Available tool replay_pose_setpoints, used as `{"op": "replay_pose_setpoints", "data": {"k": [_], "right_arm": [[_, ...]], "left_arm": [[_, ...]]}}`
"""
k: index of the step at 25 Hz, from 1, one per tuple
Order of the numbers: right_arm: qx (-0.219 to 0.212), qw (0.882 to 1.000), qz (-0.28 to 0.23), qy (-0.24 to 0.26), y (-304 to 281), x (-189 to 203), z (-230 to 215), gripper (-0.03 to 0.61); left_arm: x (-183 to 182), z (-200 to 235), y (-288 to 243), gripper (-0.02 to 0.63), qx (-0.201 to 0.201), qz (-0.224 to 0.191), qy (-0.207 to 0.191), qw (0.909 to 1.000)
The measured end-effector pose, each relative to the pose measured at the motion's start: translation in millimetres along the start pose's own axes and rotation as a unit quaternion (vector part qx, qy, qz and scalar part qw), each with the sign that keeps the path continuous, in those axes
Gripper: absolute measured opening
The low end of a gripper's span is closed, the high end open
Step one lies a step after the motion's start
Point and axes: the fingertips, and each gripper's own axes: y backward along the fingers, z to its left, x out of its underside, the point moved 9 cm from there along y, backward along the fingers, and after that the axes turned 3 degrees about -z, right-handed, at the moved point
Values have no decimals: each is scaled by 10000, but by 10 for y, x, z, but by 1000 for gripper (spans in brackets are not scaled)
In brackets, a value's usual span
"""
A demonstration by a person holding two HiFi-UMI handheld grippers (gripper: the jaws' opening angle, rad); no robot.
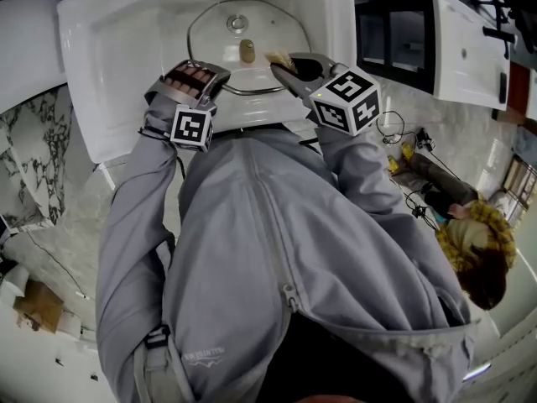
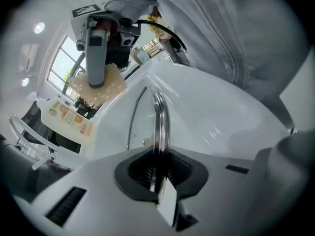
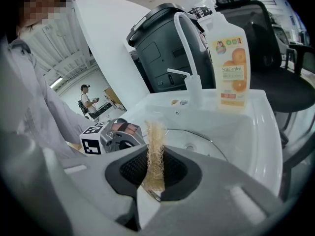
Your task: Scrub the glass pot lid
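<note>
1. Left gripper [image 2: 158, 173]: jaws clenched on the steel rim [image 2: 160, 117] of the glass pot lid [image 1: 214, 40]. The rim runs straight through the ribbed pads.
2. Right gripper [image 3: 153, 168]: jaws clamped on a tan loofah scrubber [image 3: 155, 141], which stands edge-on between the pads with its fibres sticking out past the tips.
3. Lid location: in the basin of the white sink [image 1: 96, 74], with its near rim at the sink's front edge, where the left gripper has it. I cannot tell whether the far rim rests on the basin floor.
4. Step in hand (judgement): the lid is braced and the scrubber is poised over the glass just right of the knob [image 1: 247, 50]. Scrubber-to-glass contact is not resolved in any view.
5. Next move (judgement): press the loofah onto the glass and rub around the knob. The left clamp must stay firm, since a thin rim may pivot or slip under side load.
6. Head view only: the lid's full outline, the knob and the drain [image 1: 237, 23] seen through the glass.
7. Left gripper view only: the loofah's broad face, and the rim seated in the pads.
8. Right gripper view only: the faucet [image 3: 183, 38] and an orange dish-soap bottle [image 3: 231, 63] on the sink's back edge.
</note>
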Motion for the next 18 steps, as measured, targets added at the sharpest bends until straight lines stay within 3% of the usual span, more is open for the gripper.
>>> {"op": "replay_pose_setpoints", "data": {"k": [4, 7, 11, 15, 18], "right_arm": [[33, 9999, -145, 79, 107, -30, -8, 48], [63, 9994, -321, 103, 182, -67, -29, 46], [92, 9972, -685, 268, 333, -208, -43, 48], [-66, 9906, -1311, 389, 556, -410, -5, 47], [-98, 9869, -1475, 654, 640, -519, 21, 48]], "left_arm": [[-145, 143, 87, 18, -235, -83, 535, 9983], [-231, 240, 180, 17, -455, -80, 1192, 9918], [-275, 218, 261, 18, -615, 138, 1653, 9842], [-305, 279, 349, 18, -838, 200, 2408, 9668], [-310, 357, 444, 18, -1081, 171, 3012, 9473]]}}
